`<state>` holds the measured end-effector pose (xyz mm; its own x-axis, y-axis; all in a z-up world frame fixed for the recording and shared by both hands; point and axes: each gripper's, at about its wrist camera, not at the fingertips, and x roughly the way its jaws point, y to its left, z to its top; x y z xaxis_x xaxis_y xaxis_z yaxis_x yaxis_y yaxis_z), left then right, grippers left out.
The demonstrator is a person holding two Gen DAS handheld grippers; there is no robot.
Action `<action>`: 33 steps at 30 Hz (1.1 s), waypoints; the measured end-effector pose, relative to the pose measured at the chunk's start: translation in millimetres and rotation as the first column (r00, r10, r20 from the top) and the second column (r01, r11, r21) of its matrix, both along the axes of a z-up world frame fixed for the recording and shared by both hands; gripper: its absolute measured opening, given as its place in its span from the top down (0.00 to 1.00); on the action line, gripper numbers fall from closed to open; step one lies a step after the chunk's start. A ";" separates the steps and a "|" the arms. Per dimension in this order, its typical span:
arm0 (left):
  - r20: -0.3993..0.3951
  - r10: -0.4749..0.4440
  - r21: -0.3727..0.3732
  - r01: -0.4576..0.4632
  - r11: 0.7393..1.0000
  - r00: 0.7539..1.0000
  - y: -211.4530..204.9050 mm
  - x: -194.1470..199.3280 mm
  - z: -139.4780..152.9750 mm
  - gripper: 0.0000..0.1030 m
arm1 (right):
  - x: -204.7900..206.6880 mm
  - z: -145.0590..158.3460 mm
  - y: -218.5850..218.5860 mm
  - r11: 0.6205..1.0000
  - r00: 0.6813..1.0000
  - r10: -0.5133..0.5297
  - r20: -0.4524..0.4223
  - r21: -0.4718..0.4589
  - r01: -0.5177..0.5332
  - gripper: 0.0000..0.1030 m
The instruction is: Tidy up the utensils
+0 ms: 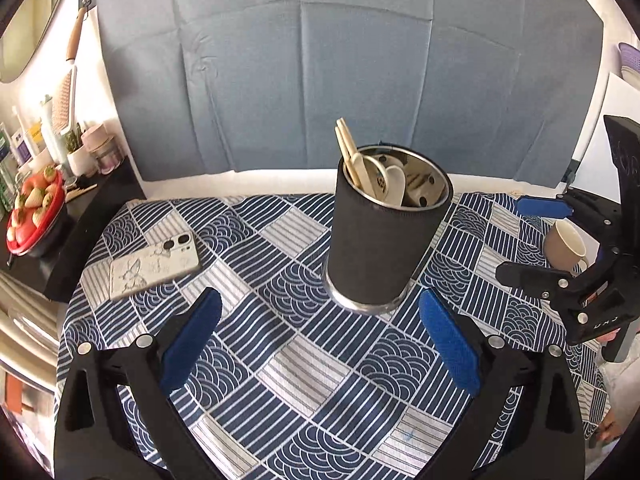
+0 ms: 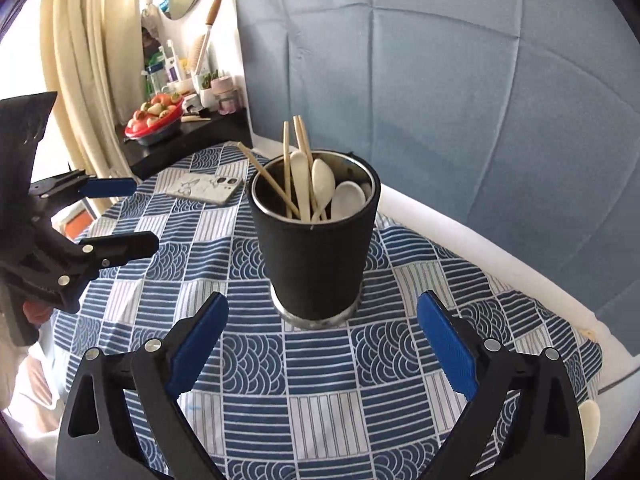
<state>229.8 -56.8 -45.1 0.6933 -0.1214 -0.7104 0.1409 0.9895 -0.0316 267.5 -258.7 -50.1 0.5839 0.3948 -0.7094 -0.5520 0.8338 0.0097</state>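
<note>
Utensil holder stands mid-worktop, spoons and chopsticks inside. Left hand-held gripper and right hand-held gripper: both spread wide, empty, bare cloth around holder. Cup right of holder, left view only.

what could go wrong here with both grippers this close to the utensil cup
1. The cup is tall and narrow, with chopsticks and spoons sticking up, so a nudge from the open left hand-held gripper or right hand-held gripper might tip it.
2. The phone lies flat on the tablecloth near the left one; a sweep could knock it.
3. A mug stands beside the right one's fingers.
</note>
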 end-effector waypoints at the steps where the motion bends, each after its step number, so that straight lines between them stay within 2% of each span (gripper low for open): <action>1: 0.000 0.020 0.002 -0.020 1.000 1.000 -0.3 -6.0 -3.2 0.06 | -4.3 -3.3 -2.3 1.000 1.000 -0.003 -0.013 -0.003 0.003 0.11; 7: -0.029 0.037 -0.010 -0.037 0.999 0.999 -14.4 -34.9 -13.1 0.06 | -27.2 -13.9 -15.2 0.999 0.998 -0.035 -0.047 0.007 0.035 0.11; 12: -0.020 0.055 -0.024 -0.055 0.998 0.998 -27.8 -57.3 -7.2 0.06 | -50.0 -16.8 -30.6 0.991 0.990 -0.125 -0.066 0.040 0.128 0.11; 15: 0.002 0.072 -0.007 -0.072 0.997 0.997 -34.1 -69.9 1.9 0.06 | -65.9 -17.3 -42.3 0.969 0.968 -0.244 -0.053 0.034 0.246 0.11; 19: 0.011 0.108 0.015 -0.108 0.994 0.994 -38.9 -85.1 11.5 0.06 | -83.8 -19.6 -54.8 0.947 0.945 -0.309 -0.107 0.055 0.316 0.11; 24: -0.003 0.156 0.045 -0.156 0.987 0.988 -39.3 -104.7 16.8 0.06 | -105.9 -10.8 -59.0 0.950 0.947 -0.307 -0.095 0.034 0.311 0.11; 29: -0.046 0.185 0.007 -0.185 0.983 0.982 -33.0 -124.3 19.6 0.06 | -127.2 3.6 -66.3 0.941 0.942 -0.322 -0.098 0.074 0.330 0.11; 33: -0.023 0.222 0.027 -0.222 0.975 0.975 -29.0 -136.6 23.8 0.06 | -144.3 13.1 -63.7 0.946 0.948 -0.315 -0.038 0.067 0.317 0.10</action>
<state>93.2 -85.8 -21.3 0.6826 0.0507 -0.7290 -0.0830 0.9965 -0.0084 123.2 -322.4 -37.0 0.6688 0.2429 -0.7027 -0.2588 0.9621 0.0863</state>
